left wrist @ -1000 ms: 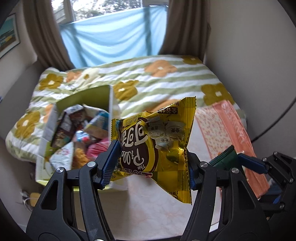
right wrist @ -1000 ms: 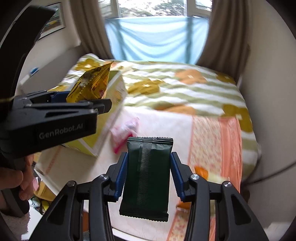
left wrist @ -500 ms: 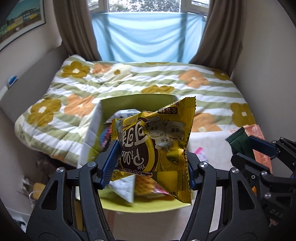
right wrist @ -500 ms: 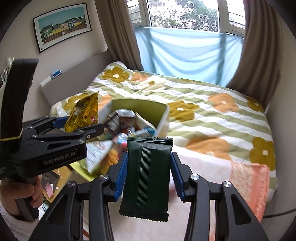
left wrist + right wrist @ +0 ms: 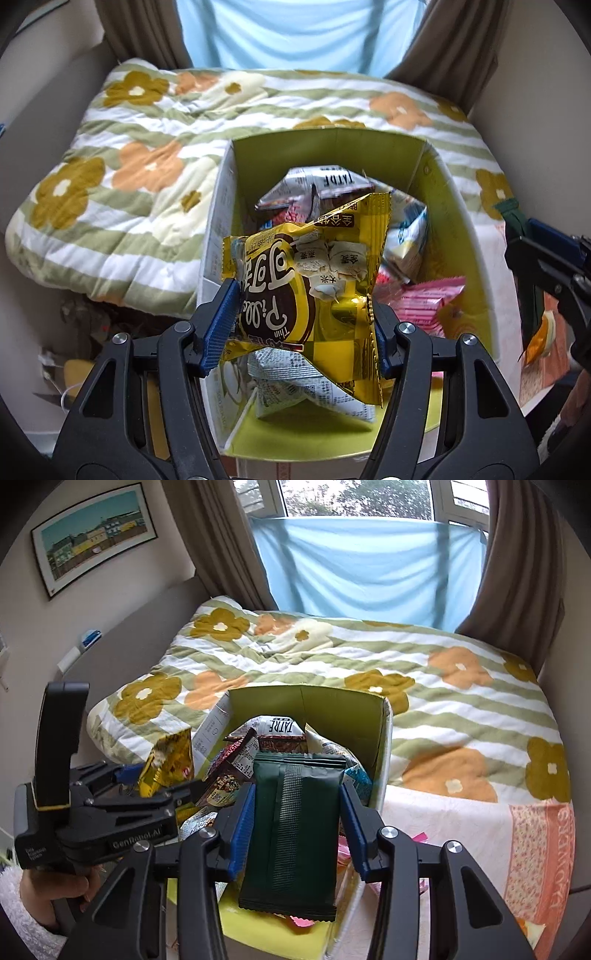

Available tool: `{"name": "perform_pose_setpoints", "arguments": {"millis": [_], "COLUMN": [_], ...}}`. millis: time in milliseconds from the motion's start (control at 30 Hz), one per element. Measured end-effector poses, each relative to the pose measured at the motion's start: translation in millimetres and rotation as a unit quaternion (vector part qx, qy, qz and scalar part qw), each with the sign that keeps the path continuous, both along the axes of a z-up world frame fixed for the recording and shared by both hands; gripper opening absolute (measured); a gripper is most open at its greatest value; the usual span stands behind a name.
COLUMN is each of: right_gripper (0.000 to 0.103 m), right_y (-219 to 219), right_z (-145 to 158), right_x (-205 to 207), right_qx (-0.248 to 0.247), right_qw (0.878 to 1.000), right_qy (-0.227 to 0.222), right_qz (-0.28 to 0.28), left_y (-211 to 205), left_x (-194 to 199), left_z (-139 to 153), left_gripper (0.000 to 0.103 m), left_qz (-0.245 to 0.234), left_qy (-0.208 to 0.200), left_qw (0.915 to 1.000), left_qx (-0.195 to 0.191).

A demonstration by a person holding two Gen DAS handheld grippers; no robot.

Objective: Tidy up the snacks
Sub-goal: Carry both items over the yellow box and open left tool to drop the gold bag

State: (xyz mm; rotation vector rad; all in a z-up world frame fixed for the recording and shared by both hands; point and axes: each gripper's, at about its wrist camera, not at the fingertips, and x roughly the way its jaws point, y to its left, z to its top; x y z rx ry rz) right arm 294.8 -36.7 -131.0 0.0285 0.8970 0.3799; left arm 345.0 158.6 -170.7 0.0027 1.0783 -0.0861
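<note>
My left gripper [image 5: 301, 325] is shut on a yellow and brown snack packet [image 5: 314, 291] and holds it over the open green-lined box [image 5: 332, 147], which holds several snack packets. My right gripper [image 5: 297, 827] is shut on a dark green snack packet [image 5: 295, 834] above the near right part of the same box [image 5: 306, 701]. The left gripper with its yellow packet [image 5: 168, 762] shows at the left of the right wrist view. The right gripper and green packet [image 5: 517, 225] show at the right edge of the left wrist view.
The box sits at the foot of a bed with a flowered, green-striped quilt [image 5: 443, 701]. A pink patterned cloth [image 5: 532, 834] lies to the right of the box. Curtains and a blue sheet [image 5: 369, 561] hang at the window behind.
Both grippers have moved in over the box with their packets. The box now fills the middle of both views.
</note>
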Motion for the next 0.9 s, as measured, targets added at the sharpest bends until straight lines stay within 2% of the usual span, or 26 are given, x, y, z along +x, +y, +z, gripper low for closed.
{"name": "perform_pose_setpoints", "arguments": {"millis": [67,133,200,233,300,500,900], "right_gripper": [0.041,0.041,0.041,0.041,0.041,0.041,0.043], "right_y": [1,1,0,1,-2,-4,0], "right_z": [-5,-8,-8,-9,-8,-8,-25], "right_x": [3,6,9,12,16,18,18], "right_qx": [-0.002,-0.004,-0.007,-0.007,-0.006,-0.005,0.012], "right_qw": [1.0,1.0,1.0,1.0,1.0,1.0,0.999], "right_qy": [0.009,0.016,0.018,0.018,0.018,0.019,0.053], "right_qz": [-0.009,-0.015,-0.018,-0.019,-0.019,-0.004,0.006], "left_y": [-2,-5,-9,-11,-10,12,20], "left_x": [3,5,5,5,-1,-20,-36], "left_z": [-4,-4,-1,1,8,13,17], "left_gripper": [0.059,0.061,0.085,0.102,0.103,0.103,0.103], "left_qz": [-0.011,-0.021,-0.035,-0.036,-0.028,0.008,0.031], "left_qy": [0.006,0.008,0.007,0.002,-0.015,-0.011,-0.019], "left_qw": [0.9999,0.9996,0.9991,0.9992,0.9994,0.9994,0.9991], "left_qx": [0.001,-0.015,-0.024,-0.017,-0.012,-0.033,-0.02]}}
